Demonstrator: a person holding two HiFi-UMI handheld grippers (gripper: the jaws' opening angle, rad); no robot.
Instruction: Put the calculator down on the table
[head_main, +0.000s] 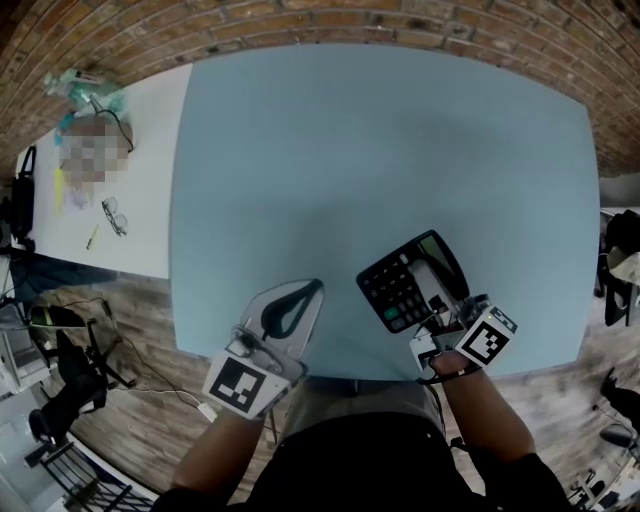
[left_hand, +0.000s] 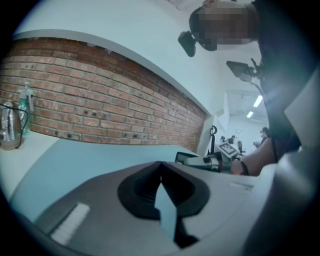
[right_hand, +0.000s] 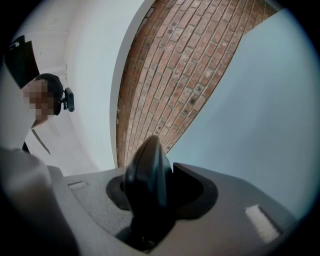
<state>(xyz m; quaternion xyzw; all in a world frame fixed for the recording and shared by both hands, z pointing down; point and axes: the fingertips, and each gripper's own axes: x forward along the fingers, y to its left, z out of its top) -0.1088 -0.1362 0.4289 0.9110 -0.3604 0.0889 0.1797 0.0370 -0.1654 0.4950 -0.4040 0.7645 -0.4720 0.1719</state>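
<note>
A black calculator with a grey display hangs over the near right part of the light-blue table. My right gripper is shut on its lower right side. In the right gripper view the calculator shows edge-on as a dark rounded slab clamped between the grey jaws of the right gripper. Whether the calculator touches the table I cannot tell. My left gripper lies over the near left part of the table, shut and holding nothing. In the left gripper view the left gripper has its tips together, and the calculator shows to the right.
The blue table's front edge runs just below both grippers. A white table at the left carries glasses, a pen and a bottle. A brick wall stands behind. The wooden floor at lower left holds cables and black stands.
</note>
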